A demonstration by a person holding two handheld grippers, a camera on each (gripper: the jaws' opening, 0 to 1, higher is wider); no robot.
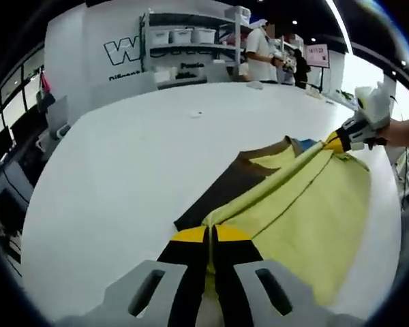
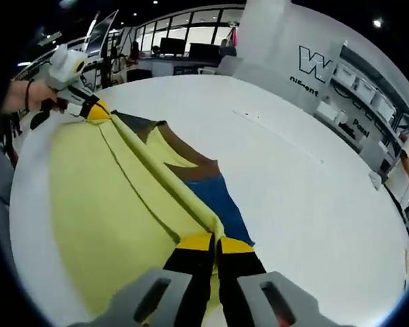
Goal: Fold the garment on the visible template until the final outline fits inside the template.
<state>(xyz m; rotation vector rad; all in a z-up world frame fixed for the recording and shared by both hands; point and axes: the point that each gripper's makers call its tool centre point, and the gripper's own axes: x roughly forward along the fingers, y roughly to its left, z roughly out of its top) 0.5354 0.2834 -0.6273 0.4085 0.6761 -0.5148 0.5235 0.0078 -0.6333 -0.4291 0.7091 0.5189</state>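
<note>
In the left gripper view, my left gripper (image 1: 211, 240) is clamped on one end of the yellow garment (image 1: 307, 218), which lies on the white table (image 1: 123, 170) over a brown and blue template (image 1: 225, 187). My right gripper (image 1: 342, 139) pinches the far end.

In the right gripper view, my right gripper (image 2: 215, 246) is closed on the raised fold edge. To fold well, I judge both ends should travel level, keeping the edge taut and parallel to the template.
</note>
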